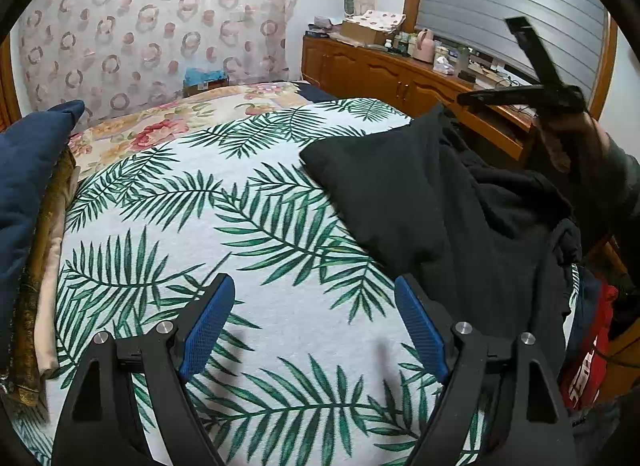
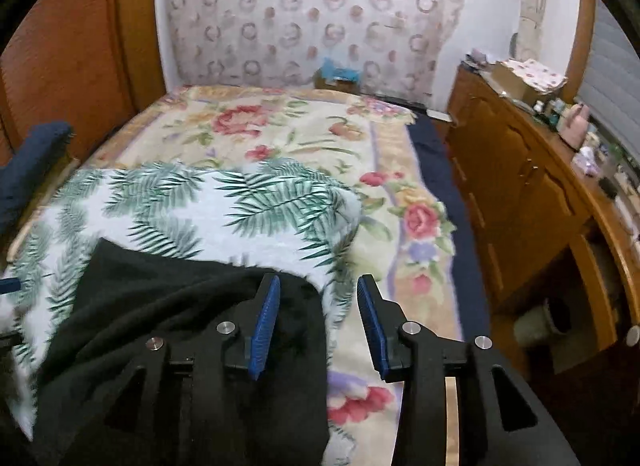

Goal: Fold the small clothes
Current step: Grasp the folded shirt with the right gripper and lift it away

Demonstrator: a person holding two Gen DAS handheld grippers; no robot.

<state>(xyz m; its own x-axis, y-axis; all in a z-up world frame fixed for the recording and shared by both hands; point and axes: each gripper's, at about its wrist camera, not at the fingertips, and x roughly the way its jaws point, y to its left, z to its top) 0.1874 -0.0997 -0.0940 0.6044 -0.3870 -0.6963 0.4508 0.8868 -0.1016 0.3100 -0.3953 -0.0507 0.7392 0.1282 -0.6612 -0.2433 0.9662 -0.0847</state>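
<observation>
A black garment (image 1: 448, 201) lies crumpled on the right part of a white blanket with green palm leaves (image 1: 248, 234). My left gripper (image 1: 314, 298) is open and empty, low over the blanket, just left of the garment. In the right wrist view the garment (image 2: 172, 326) lies on the palm-leaf blanket (image 2: 224, 205). My right gripper (image 2: 318, 298) is open over the garment's right edge, holding nothing. The right gripper also shows in the left wrist view (image 1: 532, 85), raised above the garment's far side.
A floral bedspread (image 2: 304, 133) covers the bed beyond the blanket. A navy pillow (image 1: 28, 181) lies at the left. A wooden cabinet (image 1: 392, 73) with small items stands along the right wall. A red cloth (image 1: 588, 358) hangs at the bed's right edge.
</observation>
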